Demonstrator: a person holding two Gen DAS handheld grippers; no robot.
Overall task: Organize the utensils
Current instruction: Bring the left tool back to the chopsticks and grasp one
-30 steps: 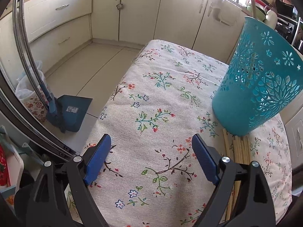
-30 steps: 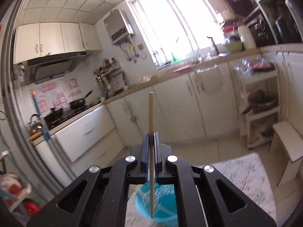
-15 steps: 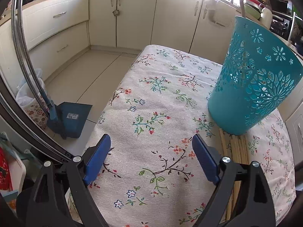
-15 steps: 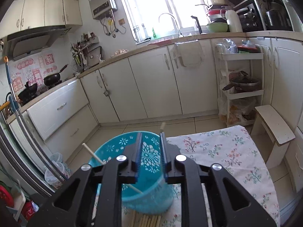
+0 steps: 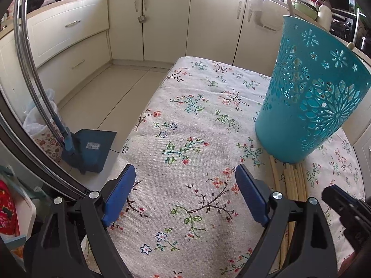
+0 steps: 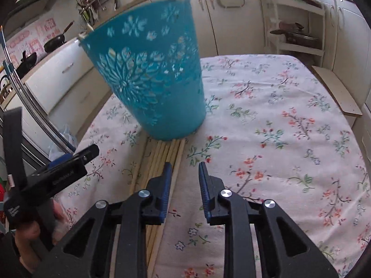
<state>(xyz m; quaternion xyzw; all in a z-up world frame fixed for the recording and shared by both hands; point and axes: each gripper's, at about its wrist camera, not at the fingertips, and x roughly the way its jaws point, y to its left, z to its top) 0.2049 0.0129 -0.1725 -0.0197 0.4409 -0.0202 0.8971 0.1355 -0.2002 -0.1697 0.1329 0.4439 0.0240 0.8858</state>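
Right claw (image 6: 184, 180) no longer clamped on a chopstick: jaws just opened partway, nothing between them, and it has been lowered from above the basket (image 6: 150, 74) to the chopstick bundle (image 6: 162, 159) on the bench (image 6: 289, 127). One stick judged delivered; next pick is set up. Left claw (image 5: 185, 197) held wide open, empty, over the cloth. Basket: teal perforated plastic, tapered. Sticks: slim pale wood, parallel, ends touching the basket base. Floral woven tablecloth.
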